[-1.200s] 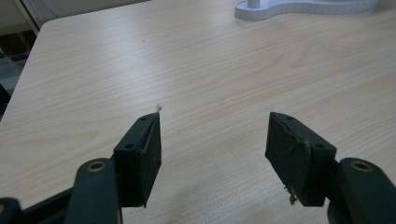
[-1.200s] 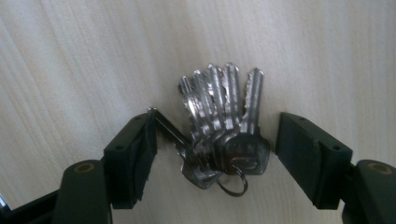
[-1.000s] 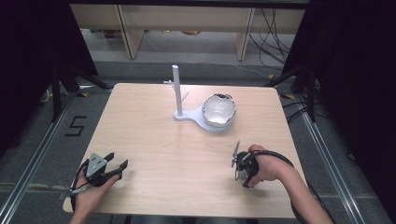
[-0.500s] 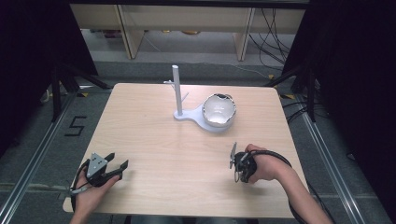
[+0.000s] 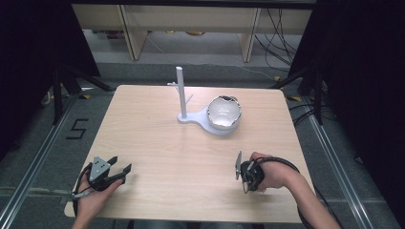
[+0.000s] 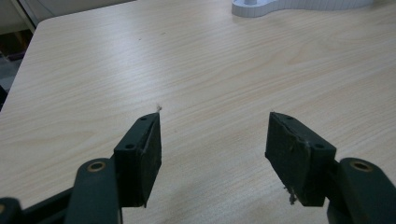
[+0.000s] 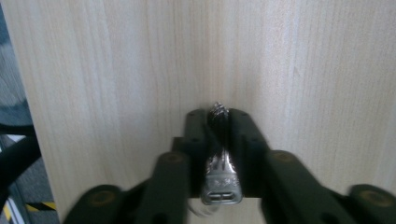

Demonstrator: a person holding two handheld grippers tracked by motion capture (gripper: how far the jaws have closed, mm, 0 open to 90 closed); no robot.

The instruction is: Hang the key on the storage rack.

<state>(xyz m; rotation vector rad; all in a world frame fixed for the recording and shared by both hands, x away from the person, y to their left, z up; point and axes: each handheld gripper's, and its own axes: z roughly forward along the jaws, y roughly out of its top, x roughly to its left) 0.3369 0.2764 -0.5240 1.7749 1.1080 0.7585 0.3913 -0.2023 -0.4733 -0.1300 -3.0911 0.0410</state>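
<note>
My left gripper [image 5: 120, 165] rests at the near left of the wooden table [image 5: 157, 143], held by a hand. Its jaws stand wide open over bare wood with nothing between them [image 6: 215, 128]. Held by the other hand at the near right, my right gripper [image 5: 245, 177] points down at the tabletop. It is shut [image 7: 218, 115] on a small silvery metal piece [image 7: 219, 179], whose slotted end sticks out toward the camera. I cannot tell what the piece is.
A white stand [image 5: 181, 93] with an upright post and a flat base [image 6: 261, 7] is at the far middle of the table. A shiny silver bowl-like object [image 5: 223, 112] sits on that base. Cables and shelf legs lie beyond the far edge.
My right gripper has shifted and turned very slightly in the hand. The left gripper has stayed where it was.
</note>
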